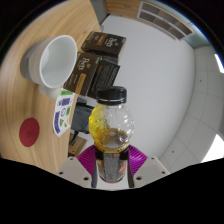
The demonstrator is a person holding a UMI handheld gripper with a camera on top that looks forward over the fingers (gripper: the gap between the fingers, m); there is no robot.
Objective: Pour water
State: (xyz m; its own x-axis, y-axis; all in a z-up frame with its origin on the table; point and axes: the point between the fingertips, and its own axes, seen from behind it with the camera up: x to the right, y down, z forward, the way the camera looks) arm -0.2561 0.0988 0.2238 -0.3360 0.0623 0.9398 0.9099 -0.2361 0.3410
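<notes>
Two fingers (112, 166) clamp clear black-capped plastic bottle (112, 128); white ceramic cup (52, 62) sits beyond-left. Uncap, then tilt slowly over it.

Wooden tabletop (30, 95) ahead of tool and to its left, light brown, visible grain. Table edge curves away ahead. Beyond edge, to right of tool and further ahead: pale grey floor (165, 75), smooth, evenly lit, no hard shadows. Far ahead, past floor: strip of wood-toned furniture (122, 7), beside it white slatted unit (165, 15), details too small to tell. Light diffuse, soft sheen on floor.
</notes>
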